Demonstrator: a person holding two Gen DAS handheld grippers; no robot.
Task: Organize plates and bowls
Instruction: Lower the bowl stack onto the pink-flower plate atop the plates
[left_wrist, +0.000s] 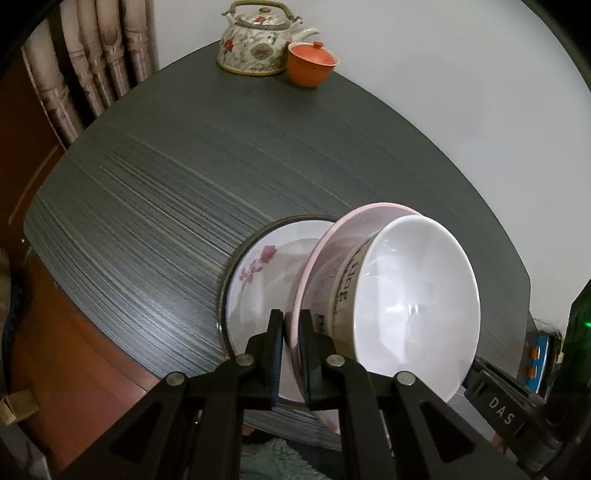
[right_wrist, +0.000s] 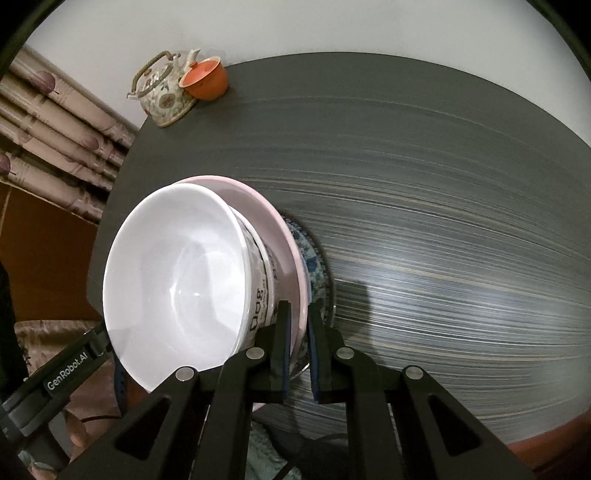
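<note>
Left wrist view shows me my left gripper clamped on the rim of the pink plate, one finger on each face of it. A white bowl with dark printing around its outer wall sits in that plate. Behind the pink plate I see a white plate with a pink flower print and a dark rim, lying on the dark grey table near its near edge. Whether the pink plate touches the flowered one I cannot tell.

At the far edge of the table stands a patterned teapot with a hoop handle, and an orange lidded cup sits just beside it, touching or nearly so. A curtain hangs past the table's far left corner.

From the right wrist view, my right gripper grips the opposite side of the same pink plate; the rim runs between the two fingers. The white bowl fills the left of this view, seated in the plate. Beneath the pink plate a blue patterned plate shows along its edge, close above the table. The teapot and orange cup stand at the far edge, well apart from the stack.
</note>
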